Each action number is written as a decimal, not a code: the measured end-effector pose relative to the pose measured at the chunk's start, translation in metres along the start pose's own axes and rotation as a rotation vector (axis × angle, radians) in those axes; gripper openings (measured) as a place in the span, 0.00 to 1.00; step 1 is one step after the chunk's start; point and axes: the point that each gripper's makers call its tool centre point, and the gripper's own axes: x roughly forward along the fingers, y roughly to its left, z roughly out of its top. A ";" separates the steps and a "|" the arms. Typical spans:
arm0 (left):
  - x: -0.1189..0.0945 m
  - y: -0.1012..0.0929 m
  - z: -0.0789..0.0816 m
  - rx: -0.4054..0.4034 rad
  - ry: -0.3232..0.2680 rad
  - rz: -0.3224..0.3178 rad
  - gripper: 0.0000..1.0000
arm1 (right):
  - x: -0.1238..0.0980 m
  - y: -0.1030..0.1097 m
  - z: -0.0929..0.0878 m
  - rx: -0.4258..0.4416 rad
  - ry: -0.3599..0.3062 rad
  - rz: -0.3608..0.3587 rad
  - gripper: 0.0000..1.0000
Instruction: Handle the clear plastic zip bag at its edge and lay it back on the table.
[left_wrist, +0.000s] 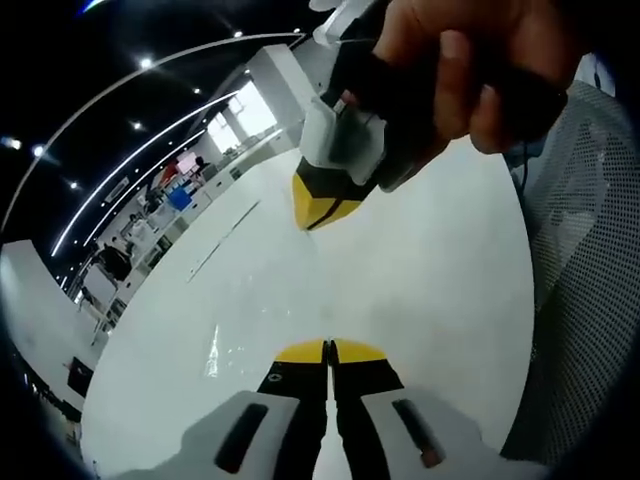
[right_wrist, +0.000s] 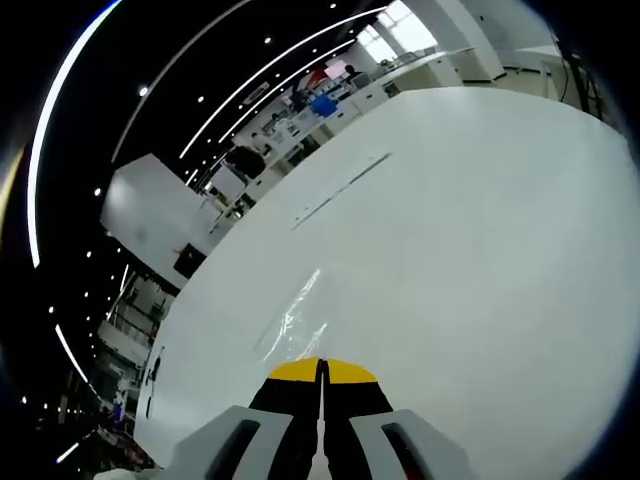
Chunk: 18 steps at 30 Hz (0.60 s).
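Note:
The clear zip bag (right_wrist: 293, 318) is nearly invisible against the white table (right_wrist: 480, 260); it shows as glinting creases running up from my right gripper (right_wrist: 322, 366), whose yellow-tipped jaws are shut on its edge. In the left gripper view the bag (left_wrist: 218, 345) glints just left of my left gripper (left_wrist: 328, 346), whose jaws are also pressed together on the film. The right gripper (left_wrist: 320, 208), held in a person's hand (left_wrist: 470, 60), hangs above the table (left_wrist: 430, 280) with its tip pointing down toward the left gripper. The bag's outline is hard to trace.
A thin straight line (right_wrist: 340, 190) crosses the tabletop farther out. A grey mesh chair back (left_wrist: 590, 250) stands beyond the table's right edge. Desks, a blue box (right_wrist: 322, 103) and people fill the far end of the hall.

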 end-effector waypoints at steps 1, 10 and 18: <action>0.000 0.000 0.000 0.002 0.001 0.002 0.00 | 0.000 0.000 0.000 0.000 0.001 0.001 0.00; -0.002 0.001 -0.007 -0.004 0.016 -0.014 0.00 | 0.000 -0.003 -0.010 -0.121 0.061 -0.008 0.00; -0.005 0.001 -0.011 0.011 0.029 -0.028 0.00 | -0.009 -0.003 -0.021 -0.446 0.133 0.026 0.01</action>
